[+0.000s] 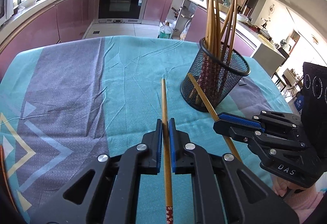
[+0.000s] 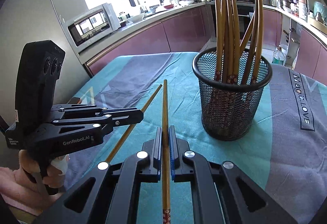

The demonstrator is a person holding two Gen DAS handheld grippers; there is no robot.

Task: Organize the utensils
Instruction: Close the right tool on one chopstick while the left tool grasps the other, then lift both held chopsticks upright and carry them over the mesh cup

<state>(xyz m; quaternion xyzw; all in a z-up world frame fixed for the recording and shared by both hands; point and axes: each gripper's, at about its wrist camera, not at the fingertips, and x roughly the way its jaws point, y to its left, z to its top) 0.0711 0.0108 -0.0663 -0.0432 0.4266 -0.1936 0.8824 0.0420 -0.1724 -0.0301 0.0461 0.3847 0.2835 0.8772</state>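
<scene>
Left wrist view: The left hand-held gripper (image 1: 165, 121) is closed on a bamboo chopstick (image 1: 166, 121). The chopstick runs lengthwise between the blue pads (image 1: 172, 142), its bare tip projecting ahead of the fingertips and its red patterned end trailing back toward the camera. Ahead and to the right of this gripper stands a black mesh holder (image 1: 216, 89) on the desk (image 1: 130, 72), which is covered by a teal and grey cloth. The holder contains a bundle of chopsticks (image 1: 214, 19) standing upright and fanned out. To the right, the right hand-held gripper (image 1: 217, 120) is closed on a second chopstick (image 1: 201, 95), whose tip points toward the base of the holder.

Right wrist view: The right hand-held gripper (image 2: 165, 130) is closed on the second chopstick (image 2: 165, 121), which extends straight ahead between the pads. The mesh holder (image 2: 233, 105) stands ahead and to the right, near the fingertips. To the left, the left hand-held gripper (image 2: 141, 115) grips the first chopstick (image 2: 130, 130), angled forward and rightward so that the two tips lie near each other but apart.
</scene>
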